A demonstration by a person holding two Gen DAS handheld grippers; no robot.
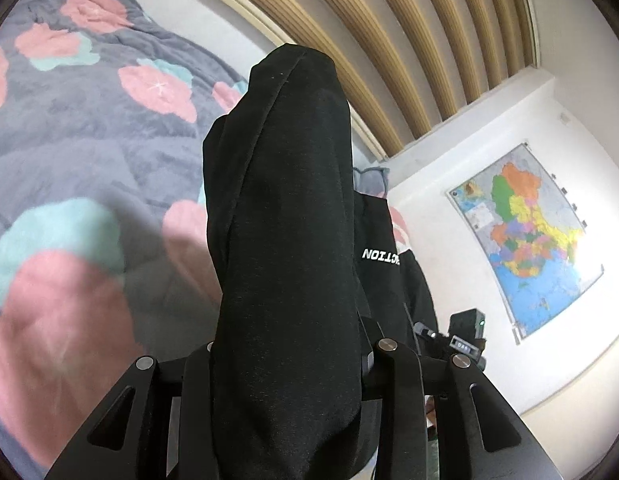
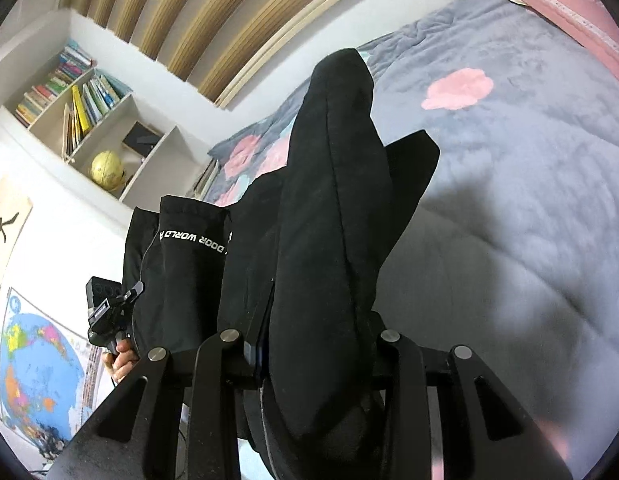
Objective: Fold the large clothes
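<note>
Left wrist view: left gripper [image 1: 285,360] clamped on the black garment [image 1: 285,208], bunched up frame centre over the quilt [image 1: 89,128]. Right wrist view: right gripper [image 2: 309,356] pinching the same garment [image 2: 329,220] mid-frame, map [image 2: 33,360] lower left

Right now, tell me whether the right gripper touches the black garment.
Touching: the right wrist view shows the black garment bunched between the right gripper fingers.
</note>
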